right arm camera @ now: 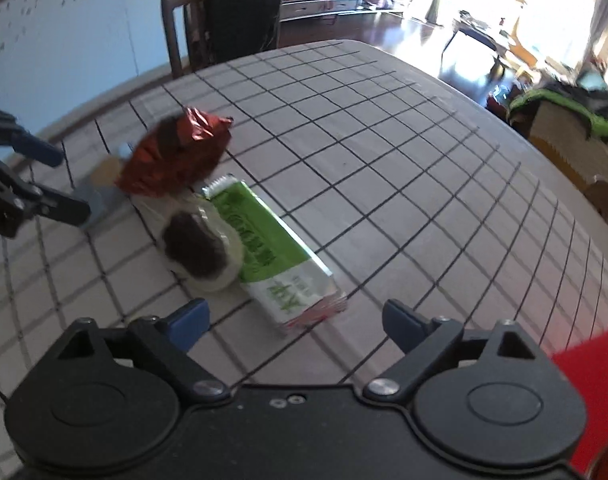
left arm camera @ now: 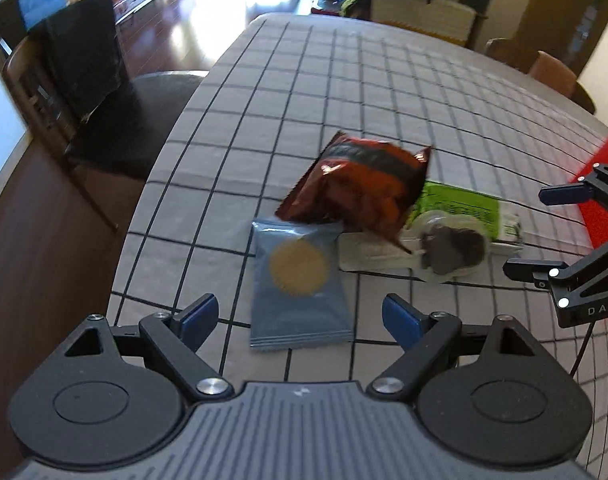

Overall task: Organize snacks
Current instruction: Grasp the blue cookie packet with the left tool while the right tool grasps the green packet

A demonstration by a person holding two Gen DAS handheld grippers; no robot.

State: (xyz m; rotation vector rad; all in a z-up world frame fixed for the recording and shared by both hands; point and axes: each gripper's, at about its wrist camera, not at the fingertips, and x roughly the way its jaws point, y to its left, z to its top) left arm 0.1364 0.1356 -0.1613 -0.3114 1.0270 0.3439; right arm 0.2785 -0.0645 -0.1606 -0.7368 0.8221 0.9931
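Several snacks lie bunched on the checked tablecloth [left arm camera: 343,80]. A blue packet with a round biscuit picture [left arm camera: 300,284] lies nearest my left gripper [left arm camera: 300,320], which is open and empty just before it. A red foil bag [left arm camera: 363,188] leans on a clear-wrapped dark cake [left arm camera: 451,250] and a green and white bar pack [left arm camera: 463,208]. In the right wrist view my right gripper [right arm camera: 294,320] is open and empty, close to the end of the green bar pack [right arm camera: 280,256], with the dark cake [right arm camera: 200,248] and red bag [right arm camera: 176,156] behind. The blue packet [right arm camera: 100,196] is mostly hidden there.
A red mat or tray [left arm camera: 599,184] lies at the table's right side, also at the lower right of the right wrist view [right arm camera: 583,392]. A dark wooden chair [left arm camera: 76,92] stands at the table's left edge. The cloth [right arm camera: 383,140] stretches far beyond the snacks.
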